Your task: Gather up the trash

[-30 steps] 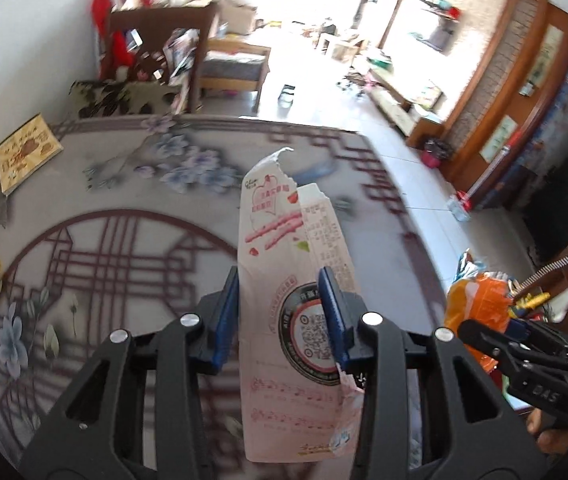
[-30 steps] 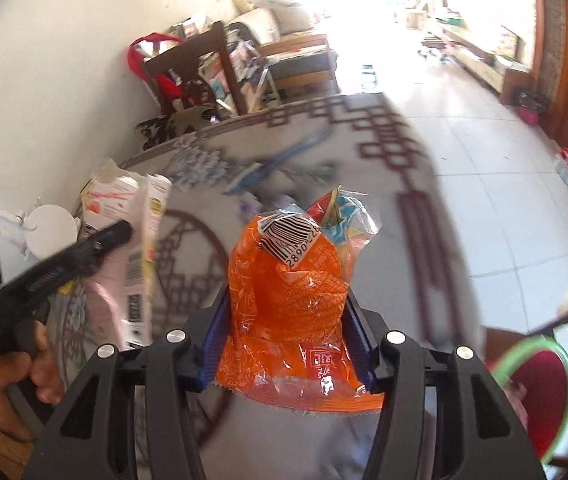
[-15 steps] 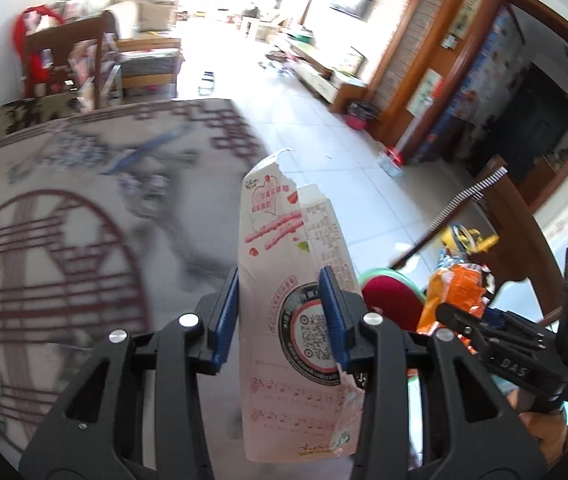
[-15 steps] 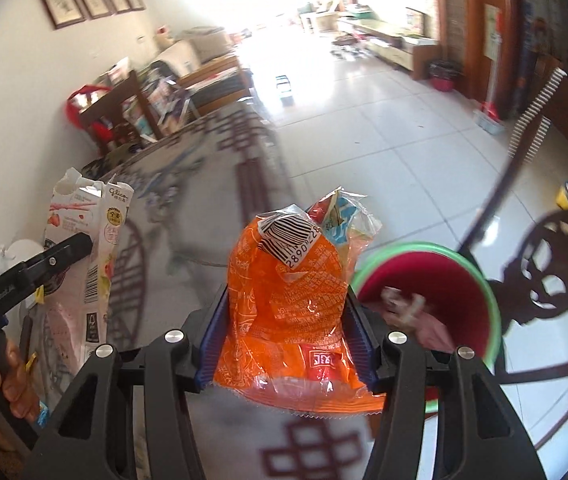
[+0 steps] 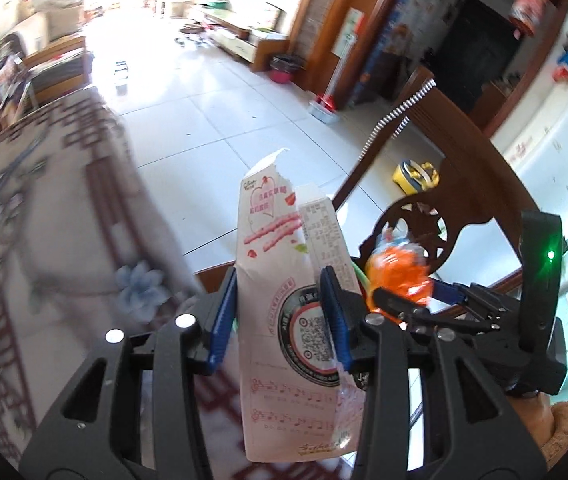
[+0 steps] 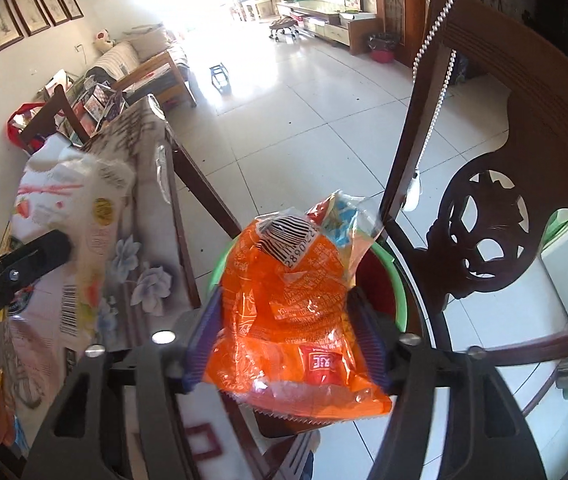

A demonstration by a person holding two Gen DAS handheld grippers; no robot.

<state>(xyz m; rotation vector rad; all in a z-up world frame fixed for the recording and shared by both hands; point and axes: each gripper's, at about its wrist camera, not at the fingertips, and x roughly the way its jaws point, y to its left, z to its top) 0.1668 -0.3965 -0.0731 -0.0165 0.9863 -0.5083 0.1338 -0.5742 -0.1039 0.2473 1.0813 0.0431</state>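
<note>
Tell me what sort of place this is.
Most likely a home's living and dining room: a sofa by the wall, framed pictures above it, a carved wooden chair beside a cloth-covered table, and a tiled floor.

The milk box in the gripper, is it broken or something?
Yes. The pink carton held by the left gripper has a ragged, torn-open top and a peeled side edge, so it looks like used trash.

The bin [image 6: 398,280] mouth sits hemmed between the table edge [image 6: 182,248] and chair back [image 6: 484,236].
</note>
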